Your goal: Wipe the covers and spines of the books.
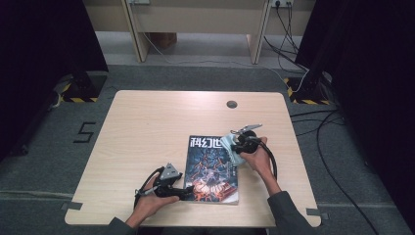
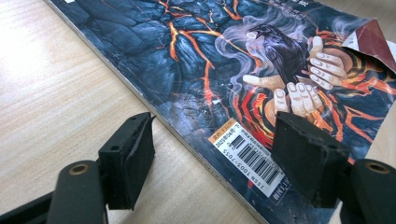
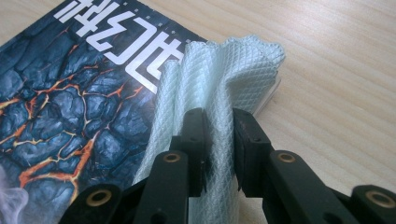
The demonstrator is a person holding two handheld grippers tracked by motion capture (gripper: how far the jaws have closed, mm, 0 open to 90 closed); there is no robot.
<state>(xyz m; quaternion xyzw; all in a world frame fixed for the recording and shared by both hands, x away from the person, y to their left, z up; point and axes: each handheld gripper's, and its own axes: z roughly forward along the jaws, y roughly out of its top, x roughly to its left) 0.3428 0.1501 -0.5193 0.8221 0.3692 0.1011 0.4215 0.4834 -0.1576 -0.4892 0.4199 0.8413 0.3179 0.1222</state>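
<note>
Two tools are at work on one magazine (image 1: pixel 213 169), which lies flat on the near right part of the table (image 1: pixel 147 127), its dark lava-and-raven cover facing up. My right gripper (image 3: pixel 218 140) is clamped on a pale, diamond-textured cloth (image 3: pixel 219 79), the fabric bunched between the pads and draped over the magazine's top right corner, beside the white title characters. My left gripper (image 2: pixel 212 154) stands with its jaws apart at the magazine's lower left edge: one pad on the bare wood, the other over the cover near the barcode (image 2: pixel 250 156), nothing pinched between them. I judge it is there to steady the magazine while the cloth works.

So the step in hand looks like wiping the cover, begun at the top corner. Next I would need to drag the cloth down across the cover with light, even pressure, keeping the grip firm so the cloth does not slip out, and minding the curled corner (image 2: pixel 371 42) at the cover's lower right, which could catch and fold.

Light wood-grain covers the tabletop, with a small round grommet (image 1: pixel 232 104) near the far edge. Beyond it are grey carpet, a pale bench, black curtains at both sides and cables (image 1: pixel 323 127) trailing on the right.
</note>
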